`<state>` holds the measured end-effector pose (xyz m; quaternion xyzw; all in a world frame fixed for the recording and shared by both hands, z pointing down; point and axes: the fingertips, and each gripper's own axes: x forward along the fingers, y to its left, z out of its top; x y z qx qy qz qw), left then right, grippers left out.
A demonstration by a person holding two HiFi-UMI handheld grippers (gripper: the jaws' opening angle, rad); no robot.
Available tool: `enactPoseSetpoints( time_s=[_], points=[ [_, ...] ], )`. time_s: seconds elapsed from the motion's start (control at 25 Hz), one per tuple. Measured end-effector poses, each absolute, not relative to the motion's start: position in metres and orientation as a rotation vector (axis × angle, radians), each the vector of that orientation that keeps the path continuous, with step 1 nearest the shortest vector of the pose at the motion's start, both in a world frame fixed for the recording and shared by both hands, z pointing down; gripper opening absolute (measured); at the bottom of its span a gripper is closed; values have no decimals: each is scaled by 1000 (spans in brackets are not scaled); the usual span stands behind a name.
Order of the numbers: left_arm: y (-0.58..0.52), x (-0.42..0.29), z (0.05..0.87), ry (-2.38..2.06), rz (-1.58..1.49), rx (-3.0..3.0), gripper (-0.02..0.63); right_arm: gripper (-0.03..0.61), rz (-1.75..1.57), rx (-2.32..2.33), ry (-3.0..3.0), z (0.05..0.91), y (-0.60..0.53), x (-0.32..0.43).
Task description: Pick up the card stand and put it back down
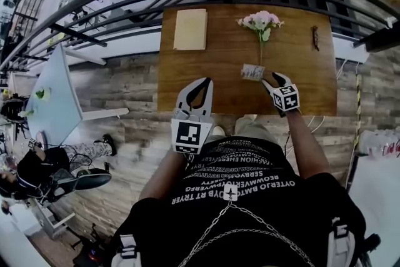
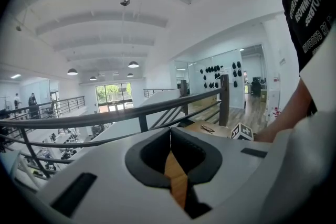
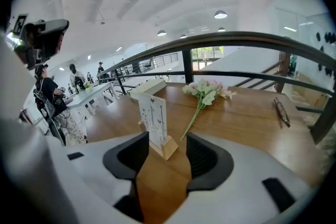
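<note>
Two grippers at table's near edge. Card stand upright on wood, lower centre of right gripper view, between right gripper's parted jaws, untouched. Left gripper jaws together, idle. Stand down; whether lift is finished or pending, unclear.

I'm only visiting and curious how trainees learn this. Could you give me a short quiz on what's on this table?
1. True or false: the card stand stands upright on the table.
2. What lies beyond it? A pink flowers, B a mug, C a phone.
3. Fill in: the right gripper has its fingers ____ on either side of the stand.
Key: 1 true; 2 A; 3 open.
</note>
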<state>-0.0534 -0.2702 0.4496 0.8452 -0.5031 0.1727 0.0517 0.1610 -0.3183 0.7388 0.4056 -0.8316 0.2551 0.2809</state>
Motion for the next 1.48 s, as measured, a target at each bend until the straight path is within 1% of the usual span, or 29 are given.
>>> enactPoseSetpoints(
  time_s=[0.08,0.12,0.16,0.2,0.24,0.44,0.68,1.0,1.28,1.48],
  points=[
    [-265,-53,446,-1518,515,2596,28,202,663,1164,-2214,717,-313,171],
    [-263,-53,444,-1513,509,2610,28,150,647,1210,-2200,705,-310,176],
    [-260,-53,442,-1510,501,2622,28,78,630,1259,-2188,691,-308,181],
    [-258,-54,439,-1509,492,2633,28,33,620,1305,-2189,676,-305,185],
    [-255,-55,436,-1509,482,2642,28,20,616,1345,-2204,660,-302,187],
    [-240,-62,424,-1507,445,2679,28,14,535,1418,-2344,580,-282,176],
    [-219,-66,415,-1490,405,2716,28,14,399,1421,-2432,518,-255,155],
    [-193,-75,408,-1460,377,2747,28,14,246,1385,-2386,498,-216,137],
    [-179,-79,416,-1421,388,2749,28,14,247,1392,-2384,493,-199,129],
    [-181,-67,432,-1406,435,2719,28,14,209,1358,-2375,495,-200,135]
  ],
)
